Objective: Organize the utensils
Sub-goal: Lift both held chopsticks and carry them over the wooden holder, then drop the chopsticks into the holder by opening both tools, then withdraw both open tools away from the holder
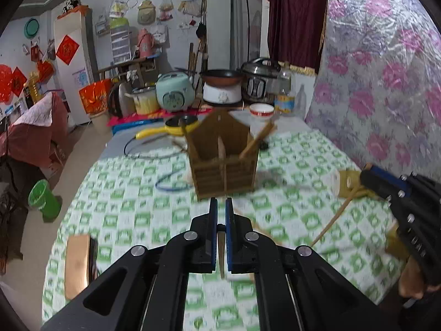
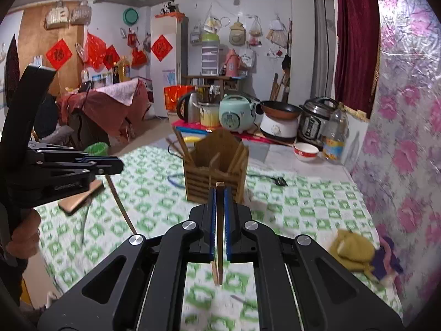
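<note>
Both grippers pinch chopsticks — right gripper [image 2: 219, 193] one pair [image 2: 219, 237], left gripper [image 1: 220, 202] another [image 1: 221, 251] — wooden holder [image 1: 224, 165] at twelve o'clock.

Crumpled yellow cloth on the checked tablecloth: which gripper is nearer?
Right. The right gripper hangs close by the crumpled yellow cloth, which lies to its right; the left gripper is farther off, to the cloth's left.

Slatted wooden utensil holder [image 2: 215, 172] on a printed cloth tablecloth [image 2: 303, 209].
</note>
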A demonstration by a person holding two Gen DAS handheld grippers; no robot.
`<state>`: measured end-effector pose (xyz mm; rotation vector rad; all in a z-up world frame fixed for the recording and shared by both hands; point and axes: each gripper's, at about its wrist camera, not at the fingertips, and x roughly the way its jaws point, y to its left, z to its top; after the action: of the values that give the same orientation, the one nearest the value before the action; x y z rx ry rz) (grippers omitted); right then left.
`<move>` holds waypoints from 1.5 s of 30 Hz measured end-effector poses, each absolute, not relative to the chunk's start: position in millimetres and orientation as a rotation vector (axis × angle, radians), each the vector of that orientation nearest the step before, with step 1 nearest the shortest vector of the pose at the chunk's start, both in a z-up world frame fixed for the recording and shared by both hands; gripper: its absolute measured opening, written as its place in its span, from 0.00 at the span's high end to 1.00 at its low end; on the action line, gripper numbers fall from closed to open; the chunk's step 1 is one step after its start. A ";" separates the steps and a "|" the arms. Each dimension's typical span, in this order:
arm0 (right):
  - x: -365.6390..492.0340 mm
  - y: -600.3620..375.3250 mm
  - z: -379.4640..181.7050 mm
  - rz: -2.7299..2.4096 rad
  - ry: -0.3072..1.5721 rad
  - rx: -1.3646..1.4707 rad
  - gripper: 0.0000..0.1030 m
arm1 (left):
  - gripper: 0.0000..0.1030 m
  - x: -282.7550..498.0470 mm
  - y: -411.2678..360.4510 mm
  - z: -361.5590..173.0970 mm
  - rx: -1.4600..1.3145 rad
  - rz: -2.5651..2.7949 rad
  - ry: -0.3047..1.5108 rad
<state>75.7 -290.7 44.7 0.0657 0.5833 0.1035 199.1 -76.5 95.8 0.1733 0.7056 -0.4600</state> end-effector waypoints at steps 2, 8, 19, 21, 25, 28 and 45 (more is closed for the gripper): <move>90.1 -291.6 49.8 0.109 0.566 0.083 0.94 | 0.94 211.8 -83.6 108.1 0.170 -0.464 0.682; 146.2 -303.6 68.6 0.096 0.495 0.171 0.94 | 0.94 257.3 -106.3 154.5 0.151 -0.437 0.580; 245.2 -325.3 78.9 0.049 0.386 0.289 0.94 | 0.94 343.7 -136.3 173.8 0.098 -0.379 0.462; 257.3 -322.6 67.6 0.032 0.367 0.276 0.94 | 0.94 357.9 -138.8 155.7 0.092 -0.376 0.473; 279.2 -307.4 26.0 0.047 0.435 0.215 0.90 | 0.90 375.4 -138.4 117.0 0.096 -0.419 0.554; 282.5 -305.8 9.8 0.044 0.479 0.213 0.86 | 0.51 376.3 -134.6 99.4 0.120 -0.393 0.576; 180.3 -322.1 49.0 -0.021 0.418 0.275 0.59 | 0.26 280.0 -83.9 122.6 0.113 -0.312 0.519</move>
<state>180.3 -322.1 49.0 0.2754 0.4179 -0.0214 280.0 -83.9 122.6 0.1133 0.5188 -0.3122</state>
